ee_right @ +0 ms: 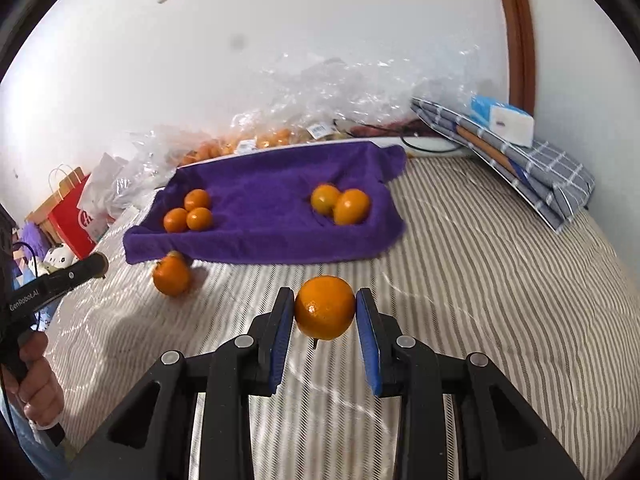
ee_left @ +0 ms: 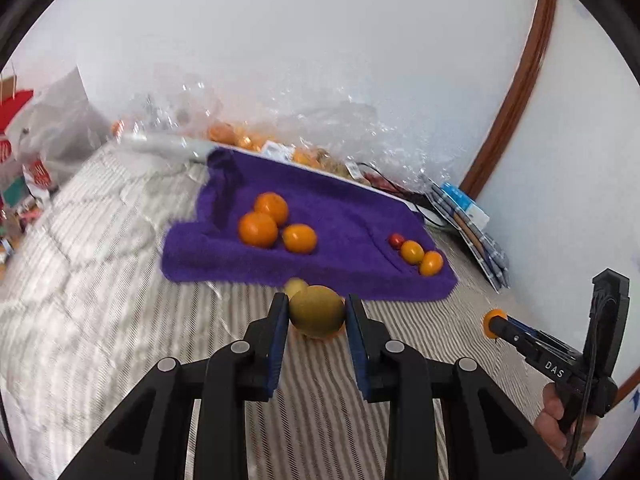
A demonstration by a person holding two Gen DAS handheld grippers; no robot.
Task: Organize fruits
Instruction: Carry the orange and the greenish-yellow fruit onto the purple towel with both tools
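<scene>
A purple towel (ee_left: 332, 216) lies on the striped bed, also in the right wrist view (ee_right: 264, 200). On it, three oranges (ee_left: 276, 224) sit left, and two small oranges with a small red fruit (ee_left: 420, 254) sit right. My left gripper (ee_left: 317, 312) is shut on a greenish-yellow citrus (ee_left: 316, 310) just before the towel's near edge. My right gripper (ee_right: 324, 308) is shut on an orange (ee_right: 325, 306), held above the bed; it shows in the left wrist view (ee_left: 494, 323). A loose orange (ee_right: 171, 274) lies on the bed by the towel's left corner.
Clear plastic bags with more oranges (ee_right: 256, 140) line the wall behind the towel. Folded grey checked cloth and a blue-white box (ee_right: 504, 120) lie at the right. A red paper bag (ee_right: 74, 216) and toys stand at the left. A small yellowish fruit (ee_left: 295, 286) sits behind the held citrus.
</scene>
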